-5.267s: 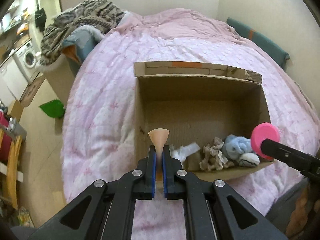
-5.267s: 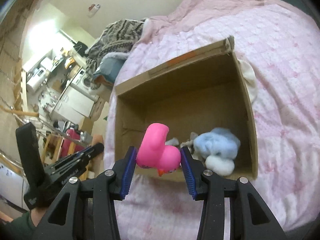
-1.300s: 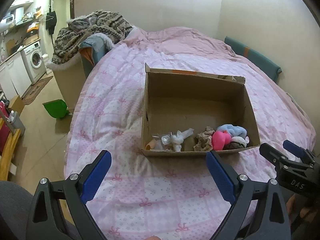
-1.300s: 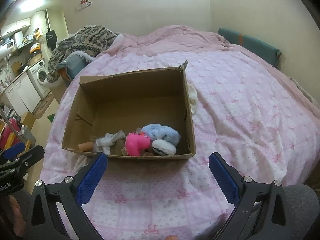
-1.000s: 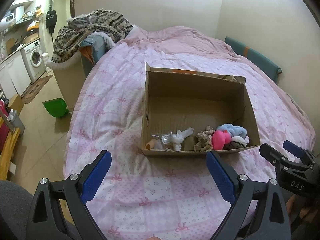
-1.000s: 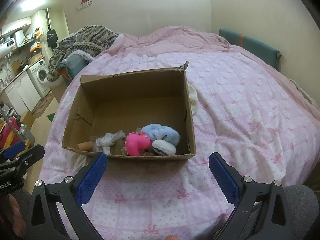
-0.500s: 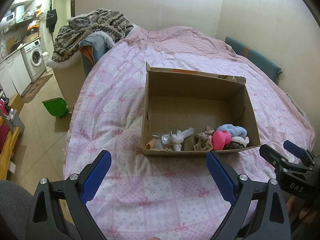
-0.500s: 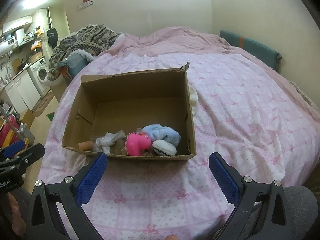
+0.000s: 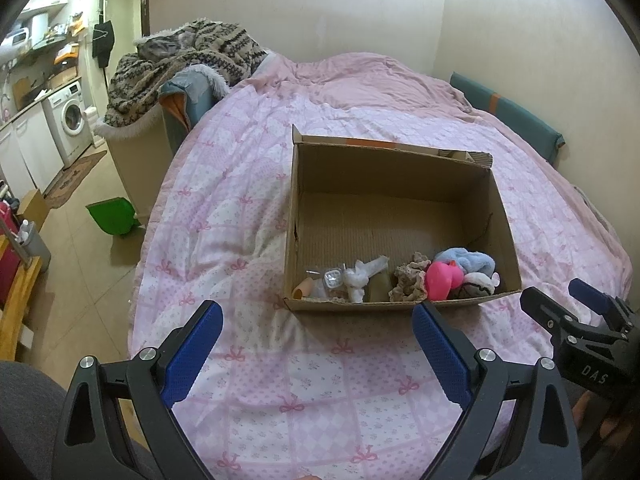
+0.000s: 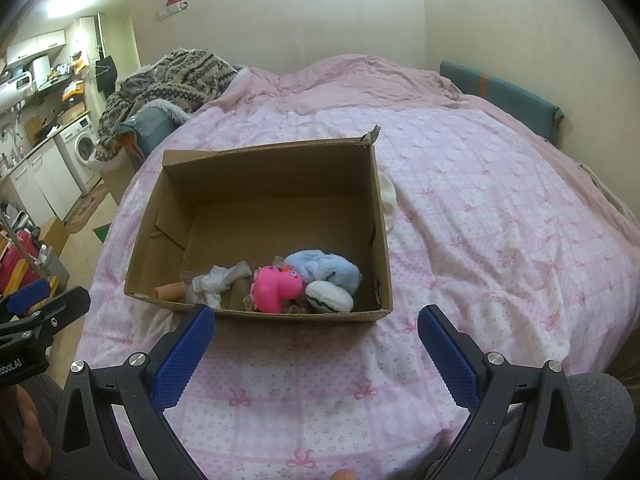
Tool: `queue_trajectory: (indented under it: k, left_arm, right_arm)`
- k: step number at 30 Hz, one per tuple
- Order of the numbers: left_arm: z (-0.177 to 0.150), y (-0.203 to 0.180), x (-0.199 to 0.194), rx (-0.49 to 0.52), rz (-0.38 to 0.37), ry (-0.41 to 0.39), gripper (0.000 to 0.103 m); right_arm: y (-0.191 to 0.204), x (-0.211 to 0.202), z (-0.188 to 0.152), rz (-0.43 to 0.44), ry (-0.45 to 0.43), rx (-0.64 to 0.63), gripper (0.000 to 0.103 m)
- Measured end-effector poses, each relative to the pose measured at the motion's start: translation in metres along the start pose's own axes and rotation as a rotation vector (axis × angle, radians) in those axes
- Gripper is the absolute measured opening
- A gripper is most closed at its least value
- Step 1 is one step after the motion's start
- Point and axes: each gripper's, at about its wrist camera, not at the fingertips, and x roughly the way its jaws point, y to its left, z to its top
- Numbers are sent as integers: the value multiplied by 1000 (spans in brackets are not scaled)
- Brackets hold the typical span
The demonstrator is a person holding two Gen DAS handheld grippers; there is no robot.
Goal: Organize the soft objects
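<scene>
Nothing moved; "DAS"-marked right gripper [image 9: 576, 304]

a bed [image 9: 248, 216] with a pink patterned quilt [image 10: 500, 240] carries an open cardboard box [image 10: 382, 240]. a white cloth [image 10: 388, 200] lies on the quilt, touching the box's right wall.

Pink bow-print quilt [image 9: 248, 216] spread across the frame. Upper left: heap of patterned knit blankets [image 9: 188, 60], washing machine [image 9: 72, 116] against the far left edge. Green dustpan [image 9: 112, 216] on the floor, left centre. Teal cushion [image 10: 500, 96] along the wall, upper right.
</scene>
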Motion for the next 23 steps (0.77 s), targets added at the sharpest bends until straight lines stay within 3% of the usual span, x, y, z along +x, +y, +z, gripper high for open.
queue_trajectory:
  k: [23]
  left_arm:
    - [-1, 0, 1, -9, -14, 5, 95]
  right_arm:
    - [0, -1, 0, 2, -2, 1, 103]
